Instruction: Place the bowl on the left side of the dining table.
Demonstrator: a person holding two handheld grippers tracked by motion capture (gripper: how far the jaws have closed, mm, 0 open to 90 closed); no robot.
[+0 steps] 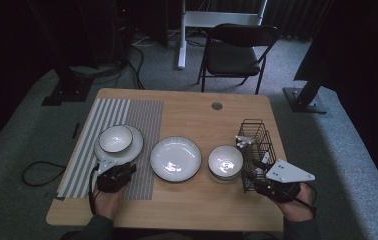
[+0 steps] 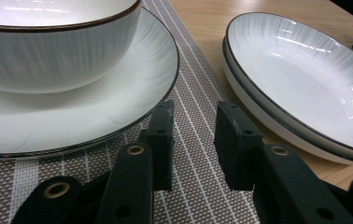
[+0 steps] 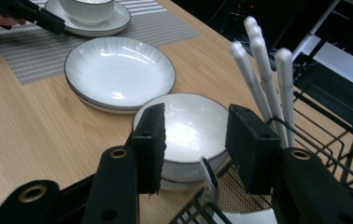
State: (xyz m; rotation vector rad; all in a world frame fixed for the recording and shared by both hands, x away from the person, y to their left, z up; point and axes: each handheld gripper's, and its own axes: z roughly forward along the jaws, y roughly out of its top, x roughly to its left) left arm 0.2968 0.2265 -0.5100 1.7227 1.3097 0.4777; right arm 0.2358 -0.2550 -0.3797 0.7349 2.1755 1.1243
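Observation:
A small white bowl [image 1: 115, 138] sits on a white plate [image 1: 134, 149] on the striped placemat [image 1: 142, 117]. My left gripper [image 1: 125, 169] [image 2: 193, 135] rests low over the mat just in front of that plate, jaws open with nothing between them. A stacked pair of deep plates [image 1: 175, 158] [image 2: 305, 88] lies at mid table. Right of them stand stacked white bowls [image 1: 225, 161] [image 3: 184, 130]. My right gripper [image 1: 251, 172] [image 3: 195, 140] hovers open at the near end of the black wire basket [image 1: 263, 131], where white utensil handles [image 3: 258, 70] stand upright.
The wooden table [image 1: 187, 205] has a cable hole [image 1: 217, 106] near its far edge. A black folding chair [image 1: 237, 52] stands behind it. Cables lie on the floor at the left [image 1: 37, 172]. My left gripper also appears in the right gripper view [image 3: 55, 25].

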